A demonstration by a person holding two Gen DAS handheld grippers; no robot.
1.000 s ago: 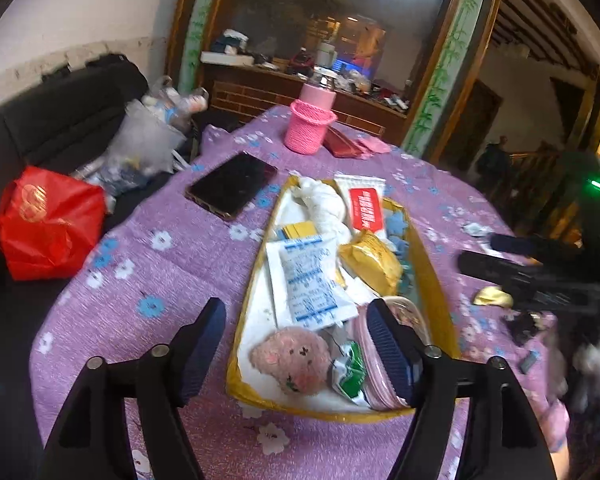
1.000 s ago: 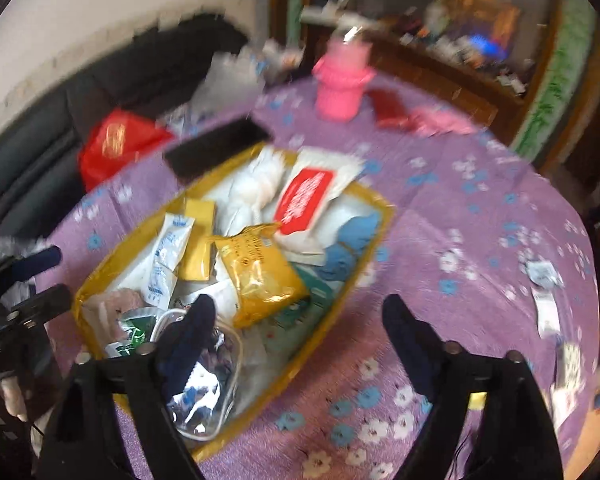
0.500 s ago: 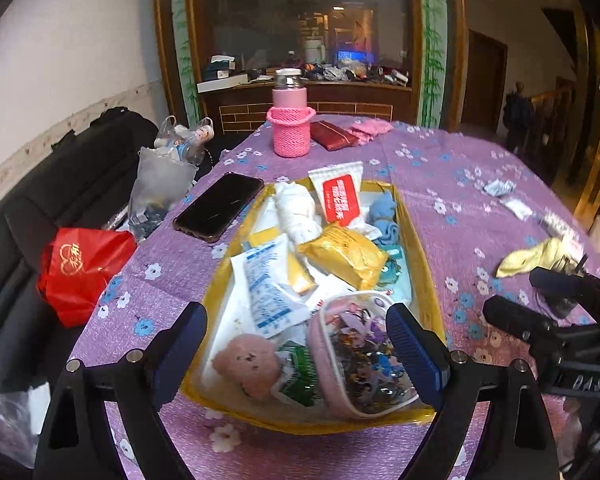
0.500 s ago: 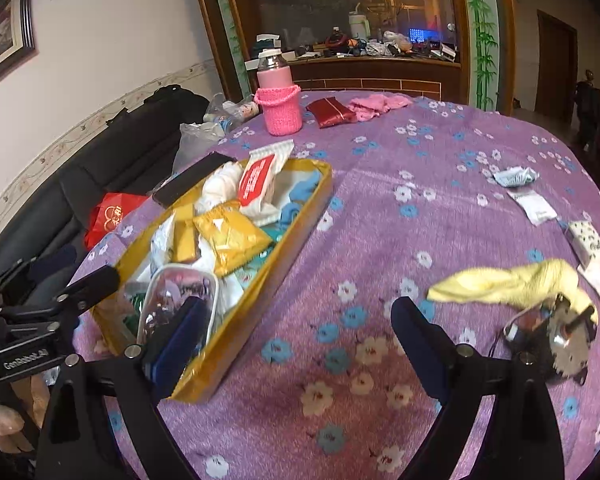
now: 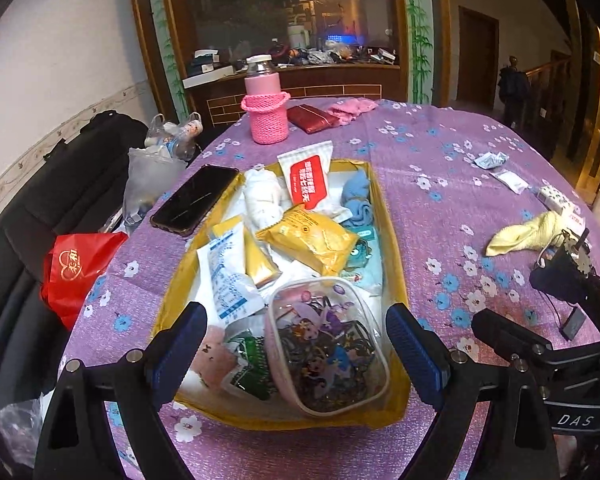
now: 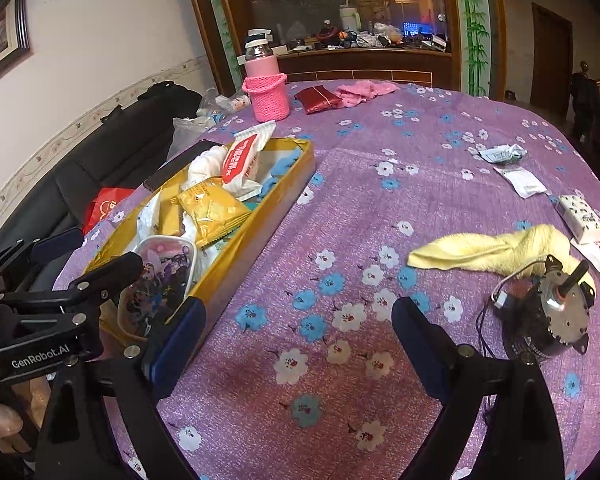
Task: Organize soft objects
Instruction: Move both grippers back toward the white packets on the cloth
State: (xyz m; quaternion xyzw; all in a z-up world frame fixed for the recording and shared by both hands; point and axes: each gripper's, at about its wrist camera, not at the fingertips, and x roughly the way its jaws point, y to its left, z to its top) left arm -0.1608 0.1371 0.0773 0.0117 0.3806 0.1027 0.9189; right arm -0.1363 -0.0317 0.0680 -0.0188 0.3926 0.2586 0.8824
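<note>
my left gripper [image 5: 296, 350]: jaws wide, empty, over near end of gold tray [image 5: 394, 236]
my right gripper [image 6: 298, 338]: jaws wide, empty, right of tray
yellow towel [image 6: 488, 250]: on tablecloth, right of tray, touching motor [image 6: 544, 320]

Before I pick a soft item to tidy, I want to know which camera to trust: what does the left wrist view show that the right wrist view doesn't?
Only the left wrist view shows the pink plush and green packet at the tray's near end. Only the right wrist view shows the framed picture on the wall. Both show the gold tray, yellow cloth, motor and pink cup.
</note>
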